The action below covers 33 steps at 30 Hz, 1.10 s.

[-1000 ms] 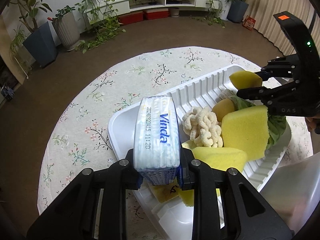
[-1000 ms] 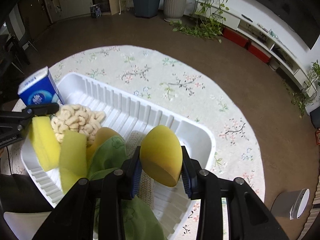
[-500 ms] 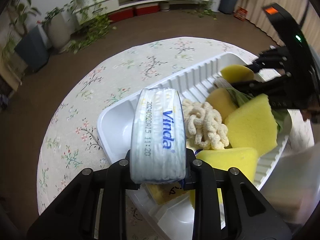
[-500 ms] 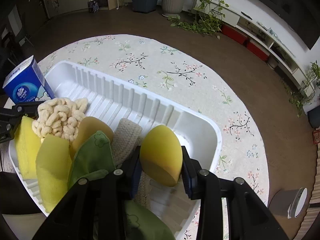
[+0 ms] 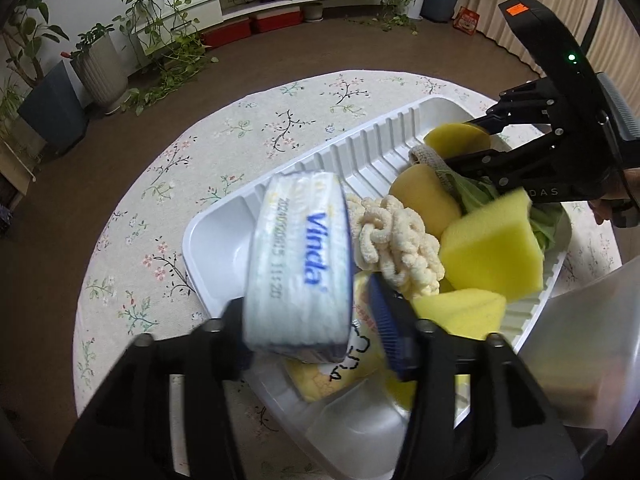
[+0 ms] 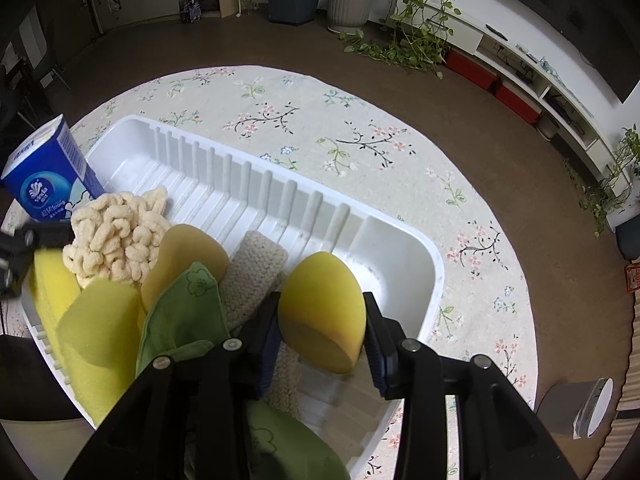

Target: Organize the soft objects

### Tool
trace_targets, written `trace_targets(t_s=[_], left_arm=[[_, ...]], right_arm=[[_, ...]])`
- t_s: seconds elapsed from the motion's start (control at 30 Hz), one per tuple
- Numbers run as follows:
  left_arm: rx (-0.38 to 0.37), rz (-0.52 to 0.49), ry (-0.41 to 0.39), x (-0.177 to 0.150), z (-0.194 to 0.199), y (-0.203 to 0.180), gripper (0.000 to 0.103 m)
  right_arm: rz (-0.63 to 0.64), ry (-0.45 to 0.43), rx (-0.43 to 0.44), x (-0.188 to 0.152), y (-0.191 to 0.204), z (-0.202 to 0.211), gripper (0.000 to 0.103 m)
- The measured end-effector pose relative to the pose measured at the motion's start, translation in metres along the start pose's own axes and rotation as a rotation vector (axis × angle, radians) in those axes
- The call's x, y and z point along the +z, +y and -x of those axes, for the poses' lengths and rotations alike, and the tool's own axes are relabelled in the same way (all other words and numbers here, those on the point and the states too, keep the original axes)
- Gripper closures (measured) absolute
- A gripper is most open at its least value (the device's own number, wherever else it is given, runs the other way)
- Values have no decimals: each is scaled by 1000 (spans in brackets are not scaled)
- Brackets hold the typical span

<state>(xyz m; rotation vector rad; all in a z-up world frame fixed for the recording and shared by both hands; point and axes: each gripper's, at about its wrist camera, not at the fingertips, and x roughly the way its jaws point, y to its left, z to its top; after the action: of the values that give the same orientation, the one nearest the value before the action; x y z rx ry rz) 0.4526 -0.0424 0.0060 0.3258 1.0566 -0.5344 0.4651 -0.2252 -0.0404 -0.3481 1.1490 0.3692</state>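
Note:
A white and blue Vinda tissue pack [image 5: 300, 256] stands tilted over the left end of the white ribbed tray [image 5: 216, 240]. It sits between the fingers of my left gripper [image 5: 308, 308], whose jaws are opening. The right pad [image 5: 384, 320] is clear of the pack. In the right wrist view the pack [image 6: 48, 176] shows at the tray's far left. My right gripper [image 6: 320, 312] holds a yellow egg-shaped sponge [image 6: 324, 304] over the tray's right end [image 6: 400, 256]. Its jaws are opening slightly, but both pads still touch the sponge.
The tray also holds a cream looped cloth [image 5: 396, 240], yellow sponge blocks [image 5: 492, 252], a tan round sponge [image 6: 188, 256], a green cloth [image 6: 184, 312] and a knitted cloth [image 6: 256, 264]. It rests on a round floral-cloth table [image 5: 280, 120]. A white bin [image 6: 592, 408] stands on the floor.
My left jaws have spread: the right pad has come off the tissue pack and the pack has tipped to the right. The right gripper's jaws have widened slightly around the sponge.

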Motion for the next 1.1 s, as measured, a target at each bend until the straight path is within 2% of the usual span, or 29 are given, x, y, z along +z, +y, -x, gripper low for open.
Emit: trace_targets(t_s=[0.13, 0.23, 0.4, 0.67, 1.1], left_arm=[[-7, 20, -3, -1, 0, 2, 44], [-19, 25, -9, -2, 3, 4, 42], [-24, 19, -28, -5, 13, 3, 42], [-32, -4, -44, -6, 21, -6, 41], [-10, 31, -65, -10, 29, -1, 41]], right_arm=[[1, -1, -4, 1, -3, 0, 58], [-6, -2, -3, 0, -4, 0, 49], [-19, -21, 6, -2, -8, 7, 42], [-35, -47, 4, -3, -13, 18, 42], [-48, -64, 4, -5, -15, 24, 40]])
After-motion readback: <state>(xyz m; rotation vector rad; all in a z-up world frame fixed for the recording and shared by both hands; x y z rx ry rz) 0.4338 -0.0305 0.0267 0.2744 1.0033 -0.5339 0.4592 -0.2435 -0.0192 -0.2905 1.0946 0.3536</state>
